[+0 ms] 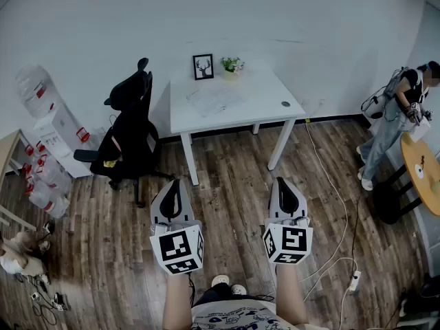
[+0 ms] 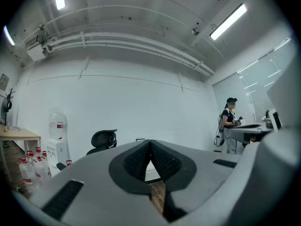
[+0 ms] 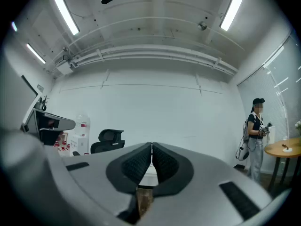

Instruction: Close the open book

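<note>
Feet and legs of the wearer show at the bottom of the head view, on wood floor [image 1: 234,184]. Just ahead of them, both tools are held level and side by side, well apart from each other. Left gripper [image 1: 174,183]: jaws fully together, pads meeting at the tip, nothing btwn them; its own view confirms this, w/ only a sliver of floor and table showing under the pads. Right gripper [image 1: 284,181]: same story, jaws pressed shut on nothing.

Further on stands a white table [image 1: 265,112]. Open book [image 1: 214,99] lies flat on its top, roughly centre-left, pages up and pale, so detail is hard to read. Behind it, at the table's far edge by the wall, are a small pic frame [image 1: 203,67] and a flower pot [image 1: 232,65]. A small dark round item [image 1: 285,104] sits near the right edge; can't tell what it is. Black office chair [image 1: 129,135] is parked just left of the table.

Off to the far right another person [image 1: 399,112] stands by a round wooden table [image 1: 423,174].

Progress: nil so far, as I judge it. Book is still open, and both grippers are well short of the table w/ no contact. Left to do: walk up, get a jaw under one cover and fold it over.
</note>
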Motion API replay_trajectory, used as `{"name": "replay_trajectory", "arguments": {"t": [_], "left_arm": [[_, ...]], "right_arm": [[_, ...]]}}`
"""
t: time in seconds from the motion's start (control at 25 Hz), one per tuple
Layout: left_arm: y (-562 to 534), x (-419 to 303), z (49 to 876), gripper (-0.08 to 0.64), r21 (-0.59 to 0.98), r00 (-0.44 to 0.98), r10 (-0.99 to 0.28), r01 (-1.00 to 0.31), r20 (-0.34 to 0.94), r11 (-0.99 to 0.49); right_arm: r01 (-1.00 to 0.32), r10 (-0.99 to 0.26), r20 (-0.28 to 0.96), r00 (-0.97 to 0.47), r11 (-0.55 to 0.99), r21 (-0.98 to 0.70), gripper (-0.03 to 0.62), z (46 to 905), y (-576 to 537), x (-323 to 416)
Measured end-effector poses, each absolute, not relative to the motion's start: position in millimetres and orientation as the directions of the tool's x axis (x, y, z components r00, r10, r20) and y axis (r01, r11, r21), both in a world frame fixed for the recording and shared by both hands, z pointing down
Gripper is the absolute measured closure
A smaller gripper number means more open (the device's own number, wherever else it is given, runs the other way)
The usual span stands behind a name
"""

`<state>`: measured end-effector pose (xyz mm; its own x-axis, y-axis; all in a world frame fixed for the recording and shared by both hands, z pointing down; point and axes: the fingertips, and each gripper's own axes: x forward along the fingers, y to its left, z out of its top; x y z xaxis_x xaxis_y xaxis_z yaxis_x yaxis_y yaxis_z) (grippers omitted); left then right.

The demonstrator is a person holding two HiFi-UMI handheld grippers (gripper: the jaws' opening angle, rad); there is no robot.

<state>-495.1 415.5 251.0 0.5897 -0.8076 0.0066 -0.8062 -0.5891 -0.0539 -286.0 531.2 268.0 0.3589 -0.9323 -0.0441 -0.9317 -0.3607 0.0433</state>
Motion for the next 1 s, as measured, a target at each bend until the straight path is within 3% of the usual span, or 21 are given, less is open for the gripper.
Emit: {"name": "replay_trajectory", "arguments": {"t": [1.0], "left_arm": [[380.3, -482.0, 258.7, 0.535, -0.04, 0.613, -0.79, -0.789, -0.004, -0.613]], "right_arm": [[-0.931, -0.931, -0.049, 0.363, -0.364, 0.013, 0.56, 277.2, 497.8, -278.2]]}}
